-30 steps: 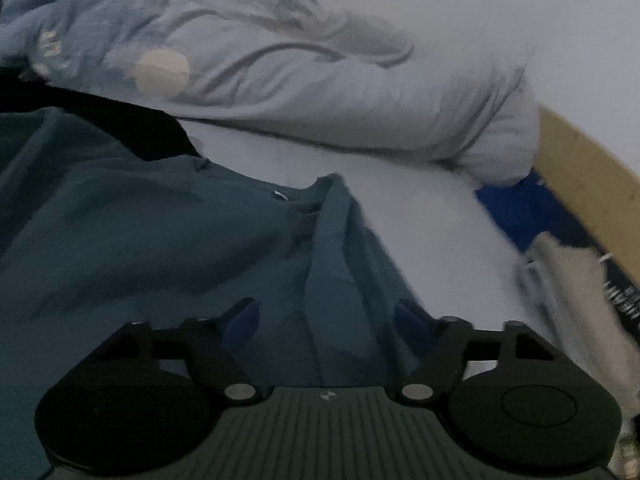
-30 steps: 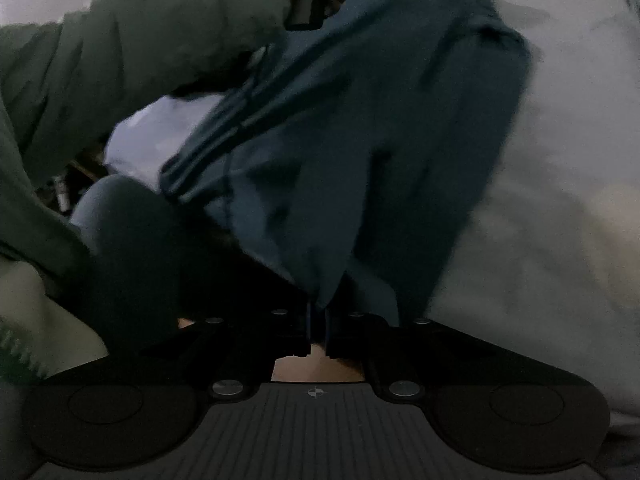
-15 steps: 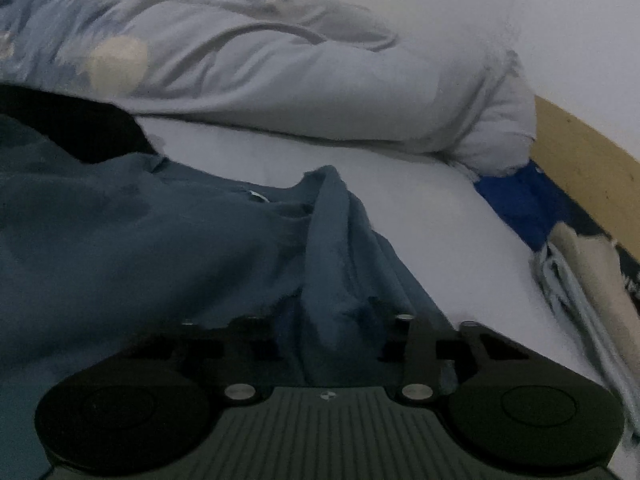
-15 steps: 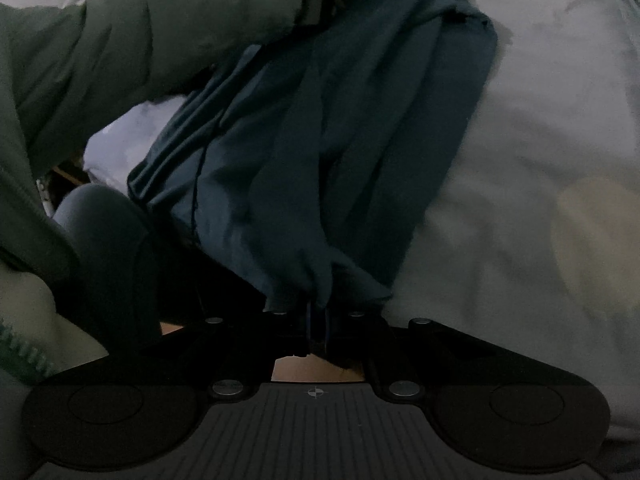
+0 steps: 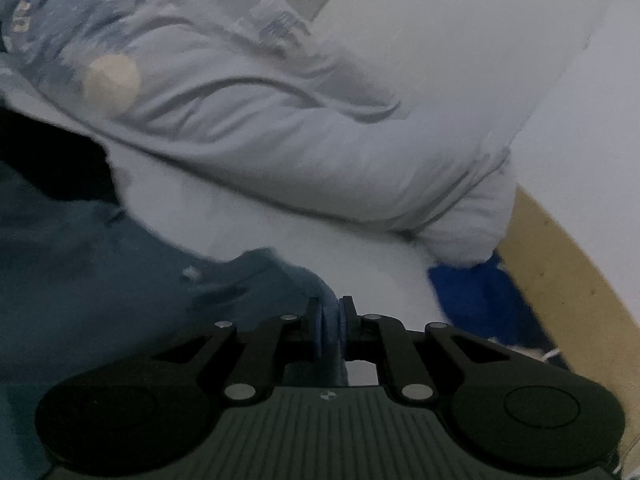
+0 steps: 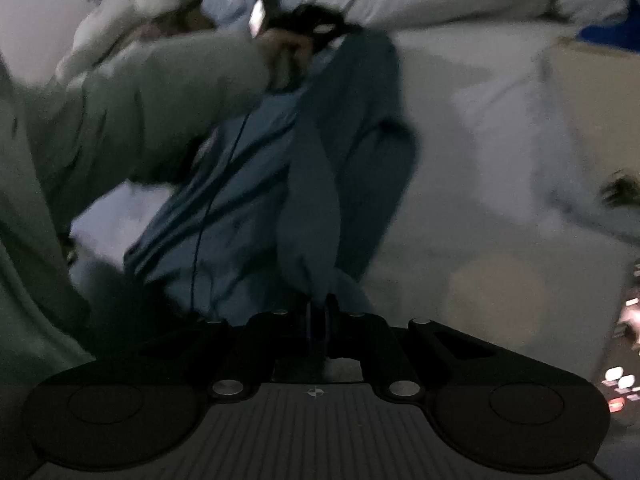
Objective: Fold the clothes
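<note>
A dark teal garment (image 5: 100, 280) lies across a pale bed sheet (image 5: 360, 256). In the left wrist view my left gripper (image 5: 331, 320) is shut on a bunched edge of the cloth, blue pads pressed on a fold. In the right wrist view the same garment (image 6: 280, 184) stretches away in long hanging folds, and my right gripper (image 6: 319, 312) is shut on its near end. At the garment's far end a person's hand (image 6: 286, 46) in a grey-green sleeve (image 6: 152, 108) holds the left gripper on the cloth.
A rumpled pale duvet (image 5: 280, 128) is heaped behind the garment. A blue cloth (image 5: 480, 296) and a wooden bed edge (image 5: 568, 280) lie to the right. In the right wrist view pale bedding (image 6: 500, 140) spreads to the right, with small lit objects (image 6: 620, 384) at the far right edge.
My left gripper went from open over the garment's edge to shut on a fold, then lifted it. The right gripper stayed shut on the cloth and rose, pulling the garment into long folds.
</note>
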`<state>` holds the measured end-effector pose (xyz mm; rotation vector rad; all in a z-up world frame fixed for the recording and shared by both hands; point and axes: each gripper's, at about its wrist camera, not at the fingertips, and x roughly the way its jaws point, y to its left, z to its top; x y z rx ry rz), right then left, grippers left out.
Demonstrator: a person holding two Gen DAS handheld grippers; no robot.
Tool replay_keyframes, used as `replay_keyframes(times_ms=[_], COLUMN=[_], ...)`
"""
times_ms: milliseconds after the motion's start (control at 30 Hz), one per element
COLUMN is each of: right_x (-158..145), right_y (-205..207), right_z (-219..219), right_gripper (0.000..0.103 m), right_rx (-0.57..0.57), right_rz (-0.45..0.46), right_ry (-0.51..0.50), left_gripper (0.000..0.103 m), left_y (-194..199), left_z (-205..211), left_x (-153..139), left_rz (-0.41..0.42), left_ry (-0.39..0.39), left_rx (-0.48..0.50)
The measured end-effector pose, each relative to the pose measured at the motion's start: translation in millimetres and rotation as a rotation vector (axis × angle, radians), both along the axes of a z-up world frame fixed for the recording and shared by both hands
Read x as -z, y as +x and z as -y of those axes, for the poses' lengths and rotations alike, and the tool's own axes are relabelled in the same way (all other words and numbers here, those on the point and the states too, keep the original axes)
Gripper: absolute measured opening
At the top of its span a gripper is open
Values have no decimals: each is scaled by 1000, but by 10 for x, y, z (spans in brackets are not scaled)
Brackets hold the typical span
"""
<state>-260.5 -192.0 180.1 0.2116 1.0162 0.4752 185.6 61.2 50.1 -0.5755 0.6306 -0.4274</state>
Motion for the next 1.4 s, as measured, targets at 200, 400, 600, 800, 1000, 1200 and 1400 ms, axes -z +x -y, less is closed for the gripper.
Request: replay_keyframes(times_ms=[200,400,600,800,1000,1200,1400], right_x=[-352,-474,-175,322,455,557,1182], right_y=[215,547,931,1249,1239,1020,1245], right_z=[814,1747,2528,3164,3478,2808,2241], right_gripper=[7,7,7,7,15,26,39], right_rx=[171,340,444,530,693,513,205], right_rz=[124,197,160,48,64,230,256], right_ry=[-85,-225,-280,-247,-356,-580,-721], left_gripper=[11,11,11,11,31,82,84], left_y=[343,676,939,1067,1048,635,-33], left_z=[427,886,1330,1644,1739,1774,1990], left_x=[-204,-195,70,514,645,256,-260], left_rz=[-15,-66,-151,-233,-219,-32,123], left_ry=[-1,34,112,189,214,205,332], left_rx=[-35,-83,-133,-153,-92,30,219])
